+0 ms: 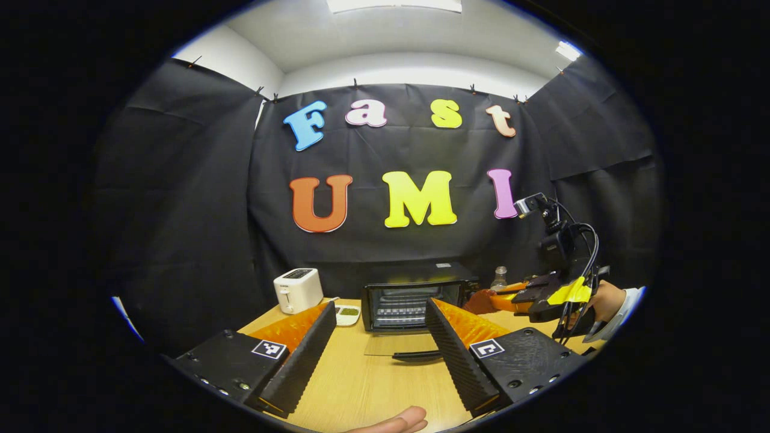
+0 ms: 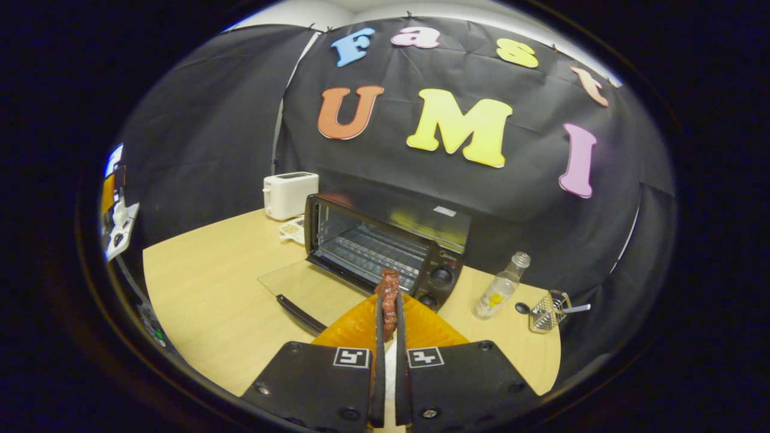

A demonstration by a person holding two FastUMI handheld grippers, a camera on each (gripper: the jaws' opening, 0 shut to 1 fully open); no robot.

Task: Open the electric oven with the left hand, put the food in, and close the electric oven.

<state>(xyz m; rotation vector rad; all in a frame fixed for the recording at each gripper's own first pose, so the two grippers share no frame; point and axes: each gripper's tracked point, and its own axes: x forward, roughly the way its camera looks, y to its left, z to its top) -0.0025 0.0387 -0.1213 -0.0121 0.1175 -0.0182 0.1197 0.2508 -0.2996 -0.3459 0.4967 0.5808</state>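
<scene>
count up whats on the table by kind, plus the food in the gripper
electric oven, door down: 1
toaster: 1
small dish beside the toaster: 1
clear bottle: 1
wire basket with handle: 1
reddish food strip, pinched in the right gripper: 1
total: 6

Bright ceiling panel (image 1: 394,5) overhead, soft shadows, sharp focus (edges fisheye-bent)

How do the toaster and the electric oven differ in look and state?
The toaster is white and small, and its slots face up; the electric oven is dark and larger. The oven's glass door lies open flat on the table; the toaster has no door. Both stand on the table, near the wall.
</scene>
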